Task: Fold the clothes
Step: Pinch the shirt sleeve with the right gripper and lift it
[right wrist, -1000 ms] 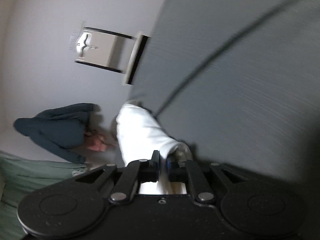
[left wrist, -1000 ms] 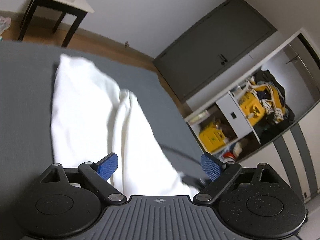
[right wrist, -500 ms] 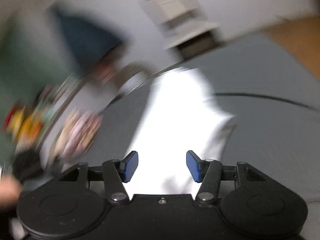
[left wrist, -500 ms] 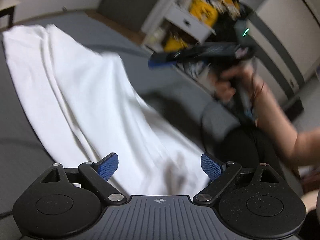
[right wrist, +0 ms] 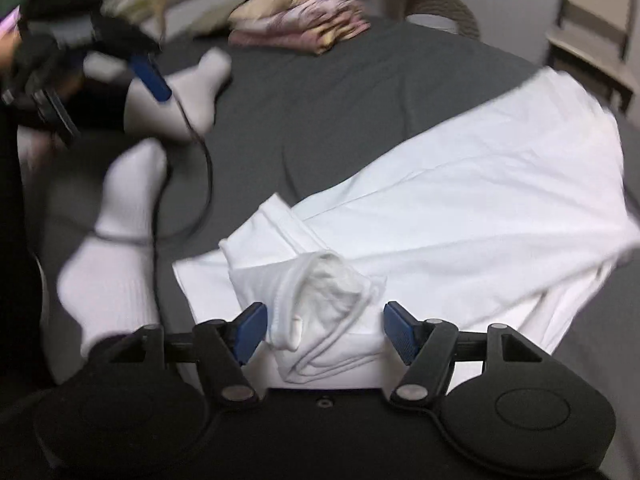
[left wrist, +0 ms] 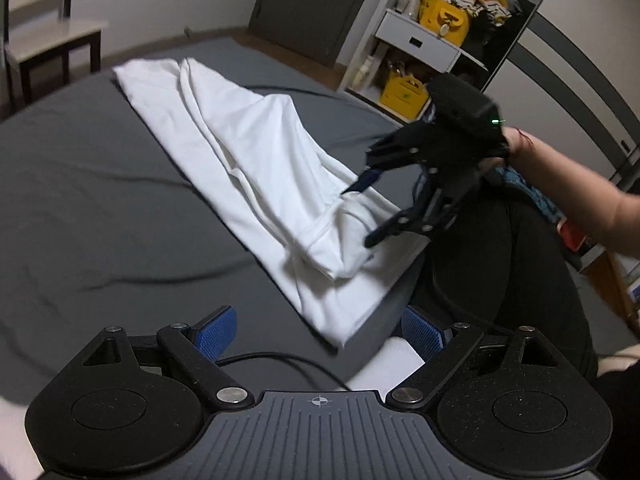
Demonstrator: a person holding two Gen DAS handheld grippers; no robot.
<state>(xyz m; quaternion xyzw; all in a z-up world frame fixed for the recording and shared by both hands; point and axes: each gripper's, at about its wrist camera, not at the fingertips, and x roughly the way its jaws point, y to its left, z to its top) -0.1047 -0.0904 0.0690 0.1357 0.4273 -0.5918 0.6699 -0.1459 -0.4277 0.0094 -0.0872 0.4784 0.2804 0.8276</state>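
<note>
- Soft white garment (left wrist: 256, 168), loosely folded lengthwise, lies rumpled on the smooth dark grey bed (left wrist: 80, 200).
- Left gripper (left wrist: 318, 330) and right gripper (right wrist: 324, 330) both spread, empty, over its near end.
- Cluttered shelves (left wrist: 424, 40) behind.

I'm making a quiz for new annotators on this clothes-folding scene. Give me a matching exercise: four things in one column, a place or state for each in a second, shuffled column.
Things:
1. long white cloth garment
2. left claw
3. stack of folded pink and beige floral clothes
4. yellow bags

Places or states:
A. on the open shelves by the wall
B. open, holding nothing
C. spread lengthwise on the dark grey bed
D. at the bed's far edge

Pairs: 1-C, 2-B, 3-D, 4-A
</note>
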